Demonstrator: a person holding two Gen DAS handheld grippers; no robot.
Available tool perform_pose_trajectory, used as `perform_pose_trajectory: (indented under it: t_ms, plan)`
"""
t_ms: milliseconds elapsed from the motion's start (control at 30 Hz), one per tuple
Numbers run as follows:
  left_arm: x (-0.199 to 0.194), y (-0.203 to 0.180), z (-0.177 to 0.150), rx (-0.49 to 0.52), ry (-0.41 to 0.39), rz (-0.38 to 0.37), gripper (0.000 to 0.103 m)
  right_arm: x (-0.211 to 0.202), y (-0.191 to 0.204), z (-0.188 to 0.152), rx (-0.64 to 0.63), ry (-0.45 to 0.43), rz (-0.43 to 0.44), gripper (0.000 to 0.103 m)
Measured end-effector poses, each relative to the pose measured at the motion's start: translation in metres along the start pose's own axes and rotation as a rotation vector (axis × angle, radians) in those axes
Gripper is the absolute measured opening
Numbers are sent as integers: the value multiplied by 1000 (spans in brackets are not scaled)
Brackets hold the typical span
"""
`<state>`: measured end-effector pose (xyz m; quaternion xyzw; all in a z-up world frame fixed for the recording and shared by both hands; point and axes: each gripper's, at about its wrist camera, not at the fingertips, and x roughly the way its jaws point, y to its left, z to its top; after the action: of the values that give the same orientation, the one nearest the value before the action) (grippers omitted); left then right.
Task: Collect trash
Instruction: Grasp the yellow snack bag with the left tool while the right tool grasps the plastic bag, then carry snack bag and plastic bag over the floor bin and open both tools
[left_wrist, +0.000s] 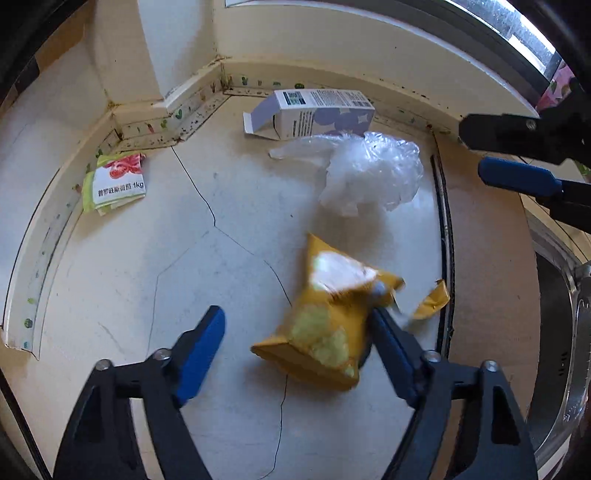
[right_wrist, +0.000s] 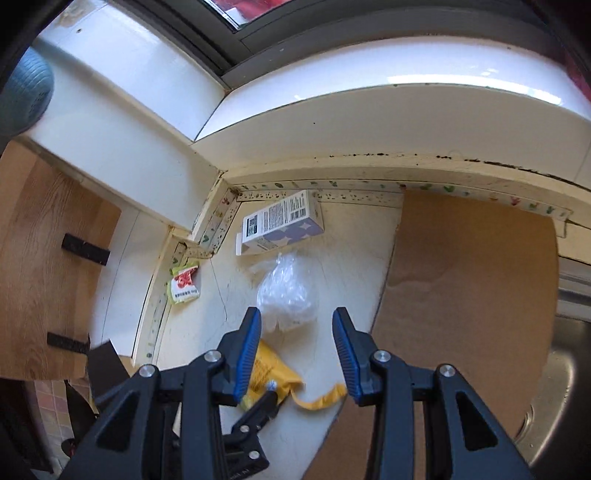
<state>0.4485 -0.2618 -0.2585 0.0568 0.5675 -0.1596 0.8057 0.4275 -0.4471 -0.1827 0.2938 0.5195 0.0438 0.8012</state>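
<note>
At the far left of the white counter (left_wrist: 110, 280), a small green and white packet (left_wrist: 116, 182) with a red picture lies flat against the wall edge. Thin dark cracks run across the counter from there toward the middle. The left gripper (left_wrist: 295, 325) is spread wide, its 2 blue-padded fingers well apart; the yellow snack bag (left_wrist: 325, 321) lies crumpled between them, pressed against the right finger and clear of the left one, so nothing is clamped. A torn yellow strip (left_wrist: 432, 299) sits just beside the bag. Beyond it lies a crumpled clear plastic bag (left_wrist: 369, 170), and behind that a white and purple carton (left_wrist: 317, 112) rests on its side against the back wall, one end flap open. Further right, the right gripper (right_wrist: 297, 350) hangs above the counter, fingers parted and holding nothing, pointing toward the clear plastic bag. Right of that lies a brown sheet (right_wrist: 472, 280), then the steel sink (right_wrist: 565, 354).
</note>
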Motion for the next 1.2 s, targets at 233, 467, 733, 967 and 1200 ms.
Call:
perform_pose_trajectory:
  t_ms: [233, 467, 733, 967, 1200]
  plan:
    - [-17, 16, -10, -43, -60, 25, 46, 38, 7, 4, 1, 42, 28, 41]
    - [-57, 46, -37, -102, -111, 47, 43, 68, 3, 5, 43, 50, 15, 40]
    - [-115, 79, -78, -169, -143, 59, 42, 84, 20, 0, -2, 33, -33, 38]
    - [-166, 93, -111, -202, -175, 26, 42, 61, 53, -26, -103, 14, -126, 20]
    - [-244, 98, -163, -194, -265, -35, 42, -26, 104, -91, -213, -59, -52, 20]
